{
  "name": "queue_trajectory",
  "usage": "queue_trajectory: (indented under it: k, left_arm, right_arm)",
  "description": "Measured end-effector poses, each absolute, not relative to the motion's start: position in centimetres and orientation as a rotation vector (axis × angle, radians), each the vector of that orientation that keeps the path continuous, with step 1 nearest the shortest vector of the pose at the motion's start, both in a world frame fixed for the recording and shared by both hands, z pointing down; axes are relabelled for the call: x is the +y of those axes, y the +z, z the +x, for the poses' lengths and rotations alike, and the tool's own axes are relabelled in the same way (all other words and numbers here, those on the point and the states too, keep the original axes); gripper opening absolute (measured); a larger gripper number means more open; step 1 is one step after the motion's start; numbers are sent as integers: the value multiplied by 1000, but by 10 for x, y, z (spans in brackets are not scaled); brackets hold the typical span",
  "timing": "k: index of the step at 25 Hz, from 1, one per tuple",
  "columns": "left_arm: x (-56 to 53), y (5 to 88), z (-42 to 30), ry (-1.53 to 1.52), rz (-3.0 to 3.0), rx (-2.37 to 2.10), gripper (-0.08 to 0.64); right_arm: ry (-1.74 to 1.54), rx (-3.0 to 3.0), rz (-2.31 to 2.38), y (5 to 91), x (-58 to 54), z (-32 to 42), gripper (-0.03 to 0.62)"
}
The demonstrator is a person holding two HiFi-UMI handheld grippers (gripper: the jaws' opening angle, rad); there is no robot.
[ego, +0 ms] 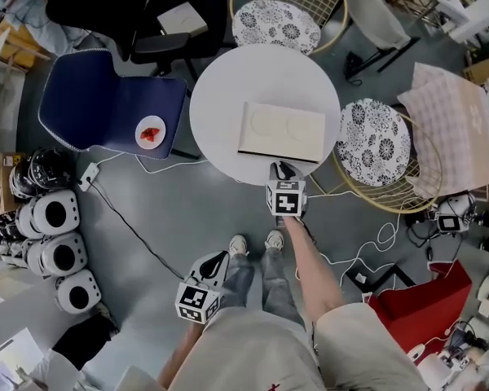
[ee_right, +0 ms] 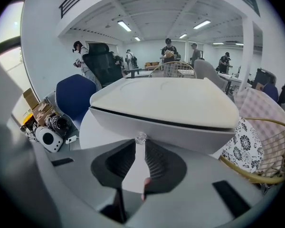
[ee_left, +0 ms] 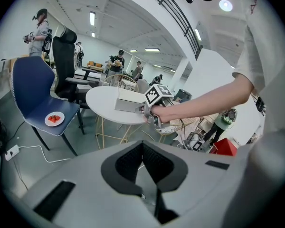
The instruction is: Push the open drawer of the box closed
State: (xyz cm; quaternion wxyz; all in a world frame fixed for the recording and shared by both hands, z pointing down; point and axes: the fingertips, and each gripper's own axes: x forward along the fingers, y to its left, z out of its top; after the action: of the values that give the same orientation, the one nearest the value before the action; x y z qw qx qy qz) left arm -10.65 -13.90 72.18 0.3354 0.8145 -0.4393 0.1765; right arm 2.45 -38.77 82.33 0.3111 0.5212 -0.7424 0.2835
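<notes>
The right gripper (ee_right: 140,145), jaws slightly apart and empty, points squarely at the grey drawer front (ee_right: 180,132) of the flat cream box (ee_right: 166,101), just ahead.

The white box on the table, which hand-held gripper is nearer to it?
Right. The right hand-held gripper sits at the front of the box, tips at its knob; the left hand-held gripper hangs back by the person's legs.

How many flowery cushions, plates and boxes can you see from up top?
Flowery cushions: 2
Plate: 1
Box: 1
Total: 4
</notes>
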Motion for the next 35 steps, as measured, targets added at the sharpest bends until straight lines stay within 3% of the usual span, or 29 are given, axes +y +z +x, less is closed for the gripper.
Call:
queue_trajectory:
  k: [22, 28, 31, 35]
  left_arm:
    - [-141, 712, -104, 431, 2140, -1166, 12]
    - [-145, 701, -89, 411, 2188, -1157, 12]
    - [-147, 692, -83, 403, 2218, -1154, 12]
    - [-146, 681, -78, 393, 2253, -1156, 12]
  right_arm:
    - [827, -1929, 1388, 823, -356, 35, 107]
    - [798, -1967, 1385, 806, -335, 33, 72]
    - [763, -2000, 1393, 789, -333, 31, 24]
    - [719, -2057, 1394, 761, -331, 27, 17]
